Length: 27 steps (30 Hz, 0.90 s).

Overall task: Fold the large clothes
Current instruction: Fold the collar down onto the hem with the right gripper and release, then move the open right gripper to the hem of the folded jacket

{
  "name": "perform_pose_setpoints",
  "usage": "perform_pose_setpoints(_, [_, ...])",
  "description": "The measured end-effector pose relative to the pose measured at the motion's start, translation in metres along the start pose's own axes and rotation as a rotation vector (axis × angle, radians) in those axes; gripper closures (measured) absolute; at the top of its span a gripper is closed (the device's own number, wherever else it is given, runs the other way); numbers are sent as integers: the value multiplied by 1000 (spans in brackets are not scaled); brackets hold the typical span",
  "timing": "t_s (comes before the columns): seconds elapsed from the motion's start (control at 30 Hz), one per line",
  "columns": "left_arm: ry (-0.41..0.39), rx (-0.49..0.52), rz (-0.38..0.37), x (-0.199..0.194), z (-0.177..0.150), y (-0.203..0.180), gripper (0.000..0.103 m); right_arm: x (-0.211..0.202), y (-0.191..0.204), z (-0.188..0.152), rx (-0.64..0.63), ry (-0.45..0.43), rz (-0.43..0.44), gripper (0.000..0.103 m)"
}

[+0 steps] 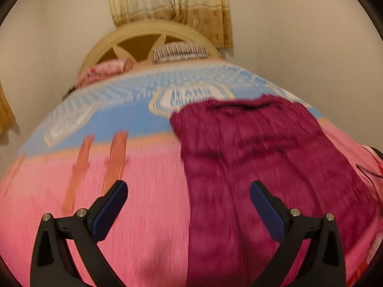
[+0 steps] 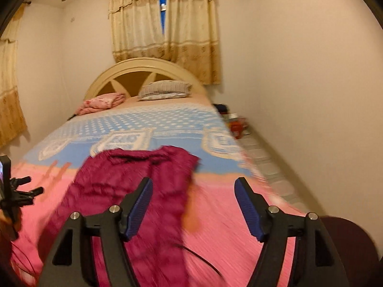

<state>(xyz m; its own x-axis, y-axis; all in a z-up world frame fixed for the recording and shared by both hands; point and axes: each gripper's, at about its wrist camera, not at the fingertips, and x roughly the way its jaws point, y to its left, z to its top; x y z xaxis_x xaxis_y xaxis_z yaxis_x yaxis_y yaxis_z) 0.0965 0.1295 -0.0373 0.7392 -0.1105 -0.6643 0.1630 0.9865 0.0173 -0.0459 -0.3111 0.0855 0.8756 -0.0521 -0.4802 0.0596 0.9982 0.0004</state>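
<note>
A maroon garment is laid lengthwise on the bed, on a bedspread that is pink at the near end and light blue with white patterns farther up. In the left wrist view the garment is seen right of centre, its far edge reaching onto the blue part; in the right wrist view it is seen left of centre. The left hand-held gripper is held above the bed with its jaws spread wide and nothing between the blue pads; the right pad is seen over the maroon cloth and the left pad over the pink spread. The right hand-held gripper is likewise spread wide and empty, raised above the near part of the bed. At the head of the bed an arched cream headboard is seen, with a striped pillow and a folded pink blanket in front of it. Beige curtains are hung behind the headboard. A thin dark cable is seen lying across the near pink area. Both views are blurred.
</note>
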Motion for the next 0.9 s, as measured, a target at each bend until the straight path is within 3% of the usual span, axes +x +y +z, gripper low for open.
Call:
perform_pose_setpoints(0.17, [86,-115,-48,-20,-49,21,0,-104,-45,-17,159,-63,94,28])
perform_pose_setpoints(0.33, [100,-118,-20,-37,-77,21,0,-167,-67,-12,301,-170,365,27])
perform_pose_setpoints(0.43, [100,-128,-44,-40,-88,18,0,-201,-72,-5,348,-266,519,27])
perform_pose_setpoints(0.5, [113,-133,-56,-38,-95,15,0,-225,-70,0,337,-329,530,27])
perform_pose_setpoints(0.63, [127,-111,-62,-40,-104,11,0,-277,-67,6,289,-445,472,27])
perform_pose_setpoints(0.77, [91,-118,-84,-53,-99,18,0,-330,-64,10,258,-540,498,24])
perform_pose_setpoints(0.83, [86,-130,-96,-55,-98,24,0,-338,-55,19,205,-488,472,11])
perform_pose_setpoints(0.9, [87,-135,-78,-54,-101,26,0,-319,-42,22,151,-363,437,9])
